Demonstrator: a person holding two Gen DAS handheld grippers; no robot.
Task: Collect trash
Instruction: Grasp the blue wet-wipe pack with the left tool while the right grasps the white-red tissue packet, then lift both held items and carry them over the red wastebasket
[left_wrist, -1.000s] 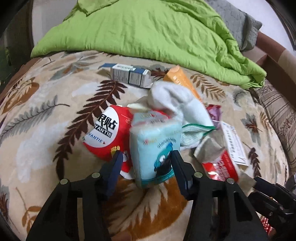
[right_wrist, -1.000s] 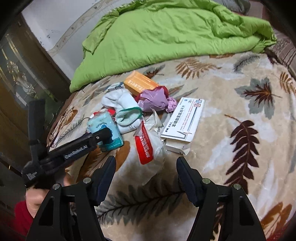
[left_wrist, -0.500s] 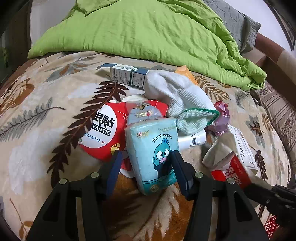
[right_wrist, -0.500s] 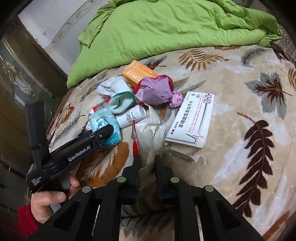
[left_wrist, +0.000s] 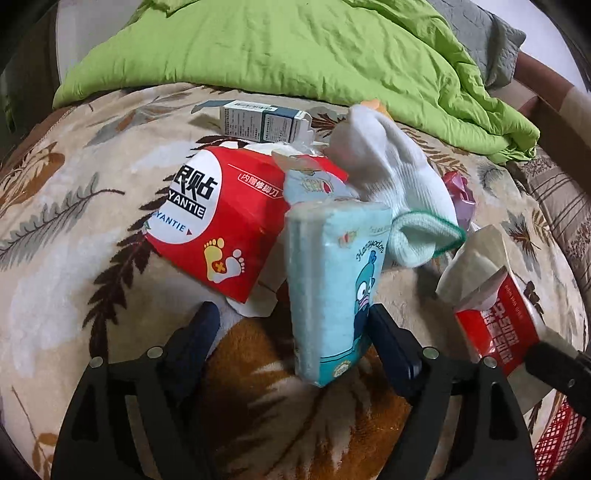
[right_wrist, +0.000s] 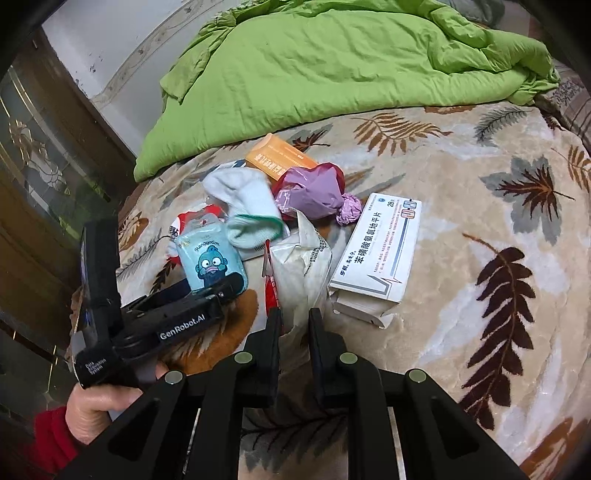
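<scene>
My right gripper (right_wrist: 294, 320) is clamped tight on the lower edge of a crumpled white plastic wrapper with a red printed band (right_wrist: 295, 269), which lies on the leaf-patterned beige blanket (right_wrist: 480, 258). My left gripper (left_wrist: 291, 325) has just been opening; its jaws stand wide around a pale blue tissue pack with a cartoon face (left_wrist: 332, 280), whose right side rests against the right finger while the left finger is clear of it. Just behind the pack lie a red and white foot-patch box (left_wrist: 218, 221) and a white sock with green trim (left_wrist: 399, 192). Further out I see a white medicine carton (right_wrist: 380, 251), a crumpled purple bag (right_wrist: 314, 192), an orange box (right_wrist: 277, 158) and a rumpled green quilt (right_wrist: 332, 62).
</scene>
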